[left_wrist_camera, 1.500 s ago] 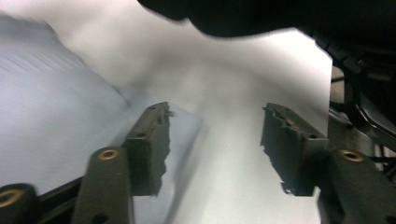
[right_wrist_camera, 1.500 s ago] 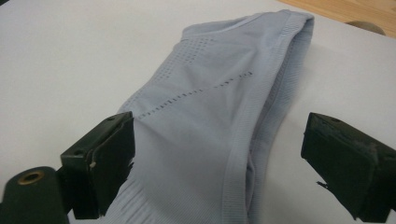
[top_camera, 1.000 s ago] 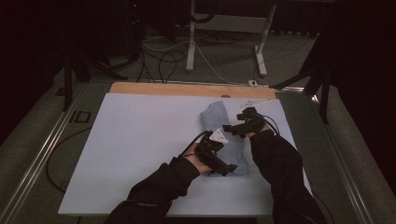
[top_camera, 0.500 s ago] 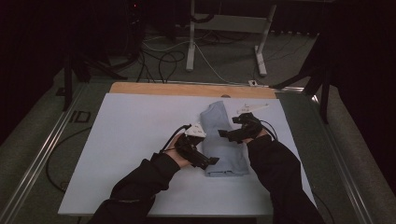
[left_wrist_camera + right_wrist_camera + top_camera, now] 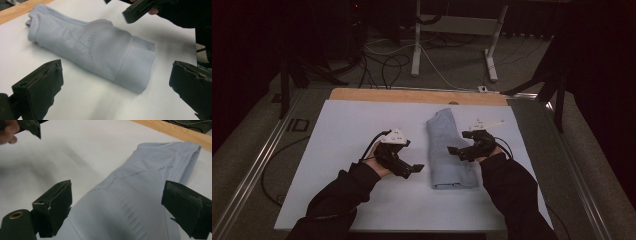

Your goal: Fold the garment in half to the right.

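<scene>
Here, line by line:
Garment: a folded pale blue-grey cloth (image 5: 451, 152) lies flat on the white sheet (image 5: 337, 135) covering the bench, right of centre, its long side running away from the person.
Fabric: rows of small perforations cross its upper layer.
Left hand-held gripper (image 5: 416, 169): just left of the cloth, apart from it, jaws spread wide with nothing between them.
Right hand-held gripper (image 5: 452, 149): over the cloth's right side, jaws spread wide, gripping nothing.
Bench edge: a bare wooden strip (image 5: 412, 96) shows along the far side.
</scene>
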Demonstrator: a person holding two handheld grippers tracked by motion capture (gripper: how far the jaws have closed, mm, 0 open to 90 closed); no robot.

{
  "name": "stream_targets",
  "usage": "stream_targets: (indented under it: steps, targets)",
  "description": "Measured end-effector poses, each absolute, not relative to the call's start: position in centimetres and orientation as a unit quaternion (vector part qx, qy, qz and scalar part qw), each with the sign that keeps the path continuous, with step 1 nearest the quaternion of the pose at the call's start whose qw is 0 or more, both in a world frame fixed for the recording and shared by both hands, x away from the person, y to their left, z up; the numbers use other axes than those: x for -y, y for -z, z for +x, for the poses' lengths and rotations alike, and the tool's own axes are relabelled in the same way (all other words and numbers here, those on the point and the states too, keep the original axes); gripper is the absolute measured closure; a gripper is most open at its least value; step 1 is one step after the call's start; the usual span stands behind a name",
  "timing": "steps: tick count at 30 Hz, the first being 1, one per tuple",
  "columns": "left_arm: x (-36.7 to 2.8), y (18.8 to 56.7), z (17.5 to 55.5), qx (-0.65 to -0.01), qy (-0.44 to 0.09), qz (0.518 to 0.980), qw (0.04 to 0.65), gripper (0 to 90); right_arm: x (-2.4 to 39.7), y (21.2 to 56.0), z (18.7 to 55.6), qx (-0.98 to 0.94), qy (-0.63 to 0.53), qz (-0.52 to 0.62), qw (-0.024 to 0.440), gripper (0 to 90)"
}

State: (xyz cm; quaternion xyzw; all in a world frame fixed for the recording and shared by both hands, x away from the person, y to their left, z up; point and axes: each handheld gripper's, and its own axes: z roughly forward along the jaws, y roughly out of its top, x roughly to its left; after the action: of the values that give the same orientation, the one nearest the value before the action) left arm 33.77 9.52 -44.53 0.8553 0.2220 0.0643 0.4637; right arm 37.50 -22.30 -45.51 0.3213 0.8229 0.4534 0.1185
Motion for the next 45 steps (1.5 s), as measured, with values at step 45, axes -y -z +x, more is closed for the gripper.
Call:
stream_targets:
  steps: [45]
  targets:
    - [-24.1, 51.4, 27.0, -0.310, -0.118, 0.831, 0.447, 0.0, 28.1, 51.5, 29.0, -0.803, -0.448, 0.362, 0.152, 9.7]
